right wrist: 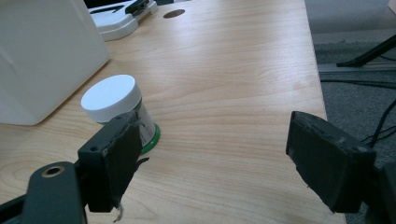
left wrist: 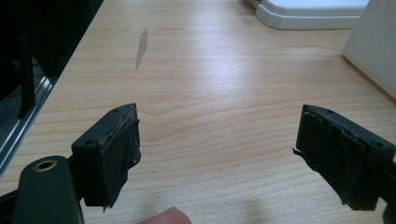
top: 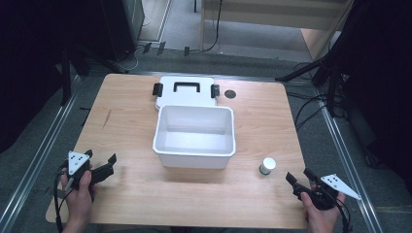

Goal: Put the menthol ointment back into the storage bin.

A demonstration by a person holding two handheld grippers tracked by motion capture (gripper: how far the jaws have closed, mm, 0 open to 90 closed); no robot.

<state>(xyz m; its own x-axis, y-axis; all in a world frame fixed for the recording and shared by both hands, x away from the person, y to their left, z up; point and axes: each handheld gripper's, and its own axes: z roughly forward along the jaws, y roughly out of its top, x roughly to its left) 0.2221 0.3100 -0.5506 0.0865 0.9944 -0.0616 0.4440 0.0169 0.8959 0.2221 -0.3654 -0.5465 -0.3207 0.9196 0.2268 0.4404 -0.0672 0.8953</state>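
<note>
The right gripper view reveals the green base of the white-capped jar [right wrist: 120, 112], right of the white bin [top: 195, 136]. Both the left gripper [top: 103, 165] and right gripper [top: 299, 176] gape wide, empty, on the wooden table [top: 262, 121].

the jar's [right wrist: 122, 113] label is partly hidden behind the right gripper's fingers [right wrist: 114, 158].
</note>
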